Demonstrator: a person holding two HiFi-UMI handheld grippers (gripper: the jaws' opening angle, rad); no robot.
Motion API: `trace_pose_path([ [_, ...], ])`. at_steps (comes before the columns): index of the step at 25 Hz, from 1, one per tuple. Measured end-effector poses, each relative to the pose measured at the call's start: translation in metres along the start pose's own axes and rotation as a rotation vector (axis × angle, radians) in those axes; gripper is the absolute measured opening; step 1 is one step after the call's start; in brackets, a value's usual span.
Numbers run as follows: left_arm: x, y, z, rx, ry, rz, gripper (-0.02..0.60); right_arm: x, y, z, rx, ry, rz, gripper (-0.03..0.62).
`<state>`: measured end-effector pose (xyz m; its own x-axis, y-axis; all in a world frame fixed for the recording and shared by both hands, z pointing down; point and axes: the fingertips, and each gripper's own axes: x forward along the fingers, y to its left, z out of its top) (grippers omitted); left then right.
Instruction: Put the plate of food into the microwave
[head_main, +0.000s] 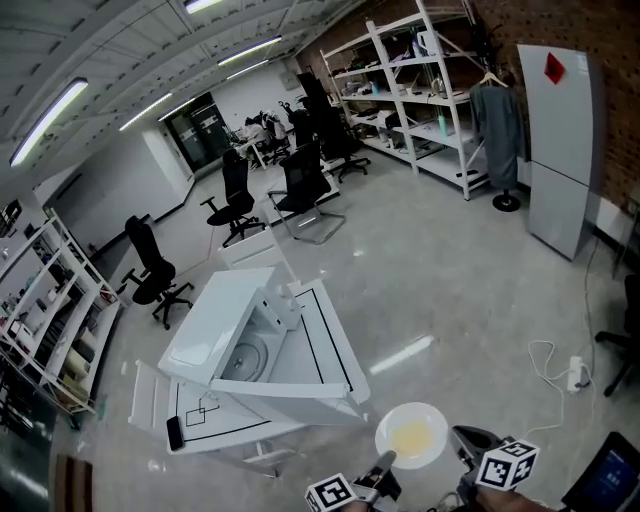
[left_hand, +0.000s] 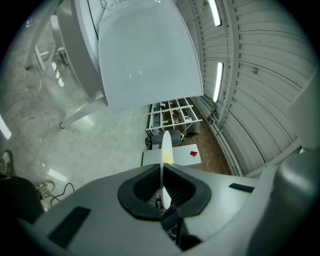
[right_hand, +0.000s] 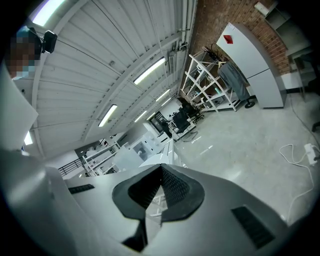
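White plate (head_main: 433, 417), yellow food (head_main: 411, 437)

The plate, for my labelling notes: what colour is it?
White plate, carrying pale yellow food; the head view shows it best.

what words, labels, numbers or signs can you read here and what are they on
No text here can be read.
Red sticker on the grey cabinet: too small to read.
Marker cubes: black-and-white square patterns only, no letters.
Tablet screen: blurred, unreadable.
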<state>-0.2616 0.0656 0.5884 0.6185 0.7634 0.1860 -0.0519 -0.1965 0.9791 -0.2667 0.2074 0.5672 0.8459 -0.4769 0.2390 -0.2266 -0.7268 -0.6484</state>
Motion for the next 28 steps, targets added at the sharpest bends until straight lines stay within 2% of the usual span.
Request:
trace_pose_path([
  [5,0.041,-0.011,-0.019,-0.002,-0.007,-0.01,0.017,-0.015,-0.038,0.026,-0.002,-0.012,-0.007,0.0],
  [13,0.093,-0.023,-0.045,0.009,0.048,-0.013,0.017,-0.04,-0.08,0.053,0.031,-0.061,-0.055,0.0],
  [20,0.143,-0.022,-0.047,0.062,0.128,0.006,0.017,-0.045,-0.116,0.075,0.06,-0.108,-0.115,0.0],
  [28,0.211,-0.035,-0.035,0.072,0.195,-0.011,0.017,-0.032,-0.151,0.115,0.072,-0.142,-0.169,0.0],
])
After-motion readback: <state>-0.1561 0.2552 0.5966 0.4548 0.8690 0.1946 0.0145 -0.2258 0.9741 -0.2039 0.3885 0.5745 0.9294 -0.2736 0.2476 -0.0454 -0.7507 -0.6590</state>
